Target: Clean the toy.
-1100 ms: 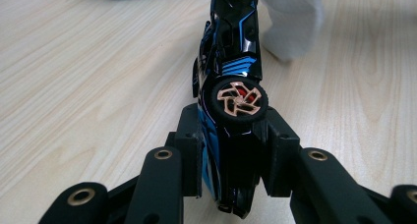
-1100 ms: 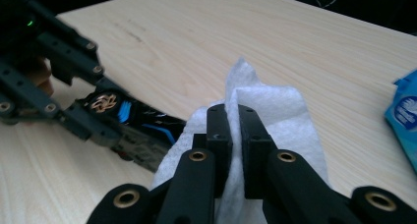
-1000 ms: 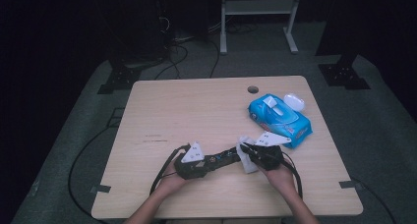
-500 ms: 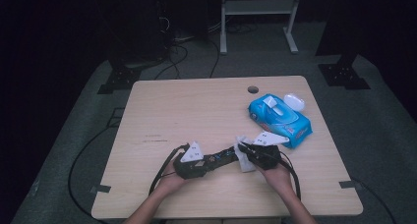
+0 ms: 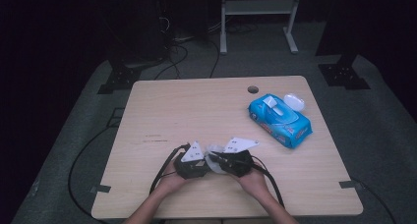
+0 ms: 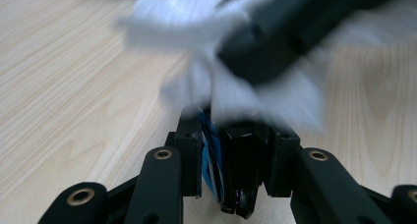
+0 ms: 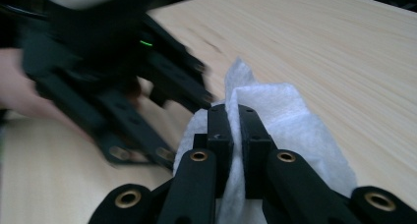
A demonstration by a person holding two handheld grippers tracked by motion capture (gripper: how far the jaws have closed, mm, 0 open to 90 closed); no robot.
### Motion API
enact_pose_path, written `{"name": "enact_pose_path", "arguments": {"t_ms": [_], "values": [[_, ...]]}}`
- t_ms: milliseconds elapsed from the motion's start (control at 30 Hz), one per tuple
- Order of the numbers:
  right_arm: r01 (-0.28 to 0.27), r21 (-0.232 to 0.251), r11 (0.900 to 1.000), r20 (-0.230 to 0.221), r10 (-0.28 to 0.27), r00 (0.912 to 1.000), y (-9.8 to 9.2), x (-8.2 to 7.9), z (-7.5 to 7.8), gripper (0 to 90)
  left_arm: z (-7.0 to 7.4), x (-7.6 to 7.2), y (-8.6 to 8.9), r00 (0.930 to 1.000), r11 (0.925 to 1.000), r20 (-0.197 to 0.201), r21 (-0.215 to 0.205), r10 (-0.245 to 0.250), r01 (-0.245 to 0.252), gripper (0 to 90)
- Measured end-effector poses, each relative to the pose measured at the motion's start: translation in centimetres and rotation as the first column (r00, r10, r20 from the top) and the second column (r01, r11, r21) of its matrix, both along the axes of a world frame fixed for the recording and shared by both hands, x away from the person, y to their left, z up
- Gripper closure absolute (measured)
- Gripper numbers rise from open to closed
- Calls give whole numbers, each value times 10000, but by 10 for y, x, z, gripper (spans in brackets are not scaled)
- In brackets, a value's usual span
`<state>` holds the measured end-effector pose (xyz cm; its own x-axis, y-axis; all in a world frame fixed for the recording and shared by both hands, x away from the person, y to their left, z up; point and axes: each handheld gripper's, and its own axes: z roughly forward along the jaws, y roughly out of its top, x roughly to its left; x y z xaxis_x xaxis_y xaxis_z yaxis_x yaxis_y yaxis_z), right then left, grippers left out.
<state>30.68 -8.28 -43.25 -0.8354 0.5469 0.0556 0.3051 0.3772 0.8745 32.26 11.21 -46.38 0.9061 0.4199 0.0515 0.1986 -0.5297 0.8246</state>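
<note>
A white, crumpled wipe (image 7: 275,116) is seen near the bench's (image 5: 162,111) front edge, at six o'clock from its centre. It is clamped between the closed jaws of the right gripper (image 7: 235,111) and the left gripper (image 6: 223,130). A blue wipes pack (image 5: 279,120) is set well apart at two o'clock; open bench is left at eleven o'clock.

The place looked like a lab or recording studio rather than a home. A plain wooden table (image 5: 196,116) stood on grey carpet (image 5: 393,135) amid black surroundings, with cables (image 5: 182,52) trailing over the floor, dark stand bases (image 5: 344,74), and what seemed a white metal frame (image 5: 258,17) behind.
</note>
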Motion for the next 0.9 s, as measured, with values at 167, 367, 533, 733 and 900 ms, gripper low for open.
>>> {"name": "enact_pose_path", "arguments": {"t_ms": [167, 367, 533, 733, 900], "values": [[-79, -278, 9996, 39, 80, 10000, 4, 3, -2, 851, 1, -1, 3, 10000, 10000, -18, 51, 18, -18, 667], [1041, -618, 9926, 474, -1013, 9937, -32, 6, -3, 851, 0, -1, 4, 10000, 10000, -25, 17, 9, -9, 667], [1920, -697, 9789, 576, -1882, 9804, -60, 9, -3, 850, 1, -1, 4, 10000, 10000, -42, 29, 53, -52, 667], [1471, -448, 9881, 533, -1447, 9880, -47, 4, -5, 850, 2, 0, 8, 10000, 9998, 32, 200, 0, 0, 666], [1757, -538, 9830, 625, -1723, 9831, -54, 9, -5, 850, 2, 1, 14, 10000, 9998, -32, 193, 19, -18, 665]]}}
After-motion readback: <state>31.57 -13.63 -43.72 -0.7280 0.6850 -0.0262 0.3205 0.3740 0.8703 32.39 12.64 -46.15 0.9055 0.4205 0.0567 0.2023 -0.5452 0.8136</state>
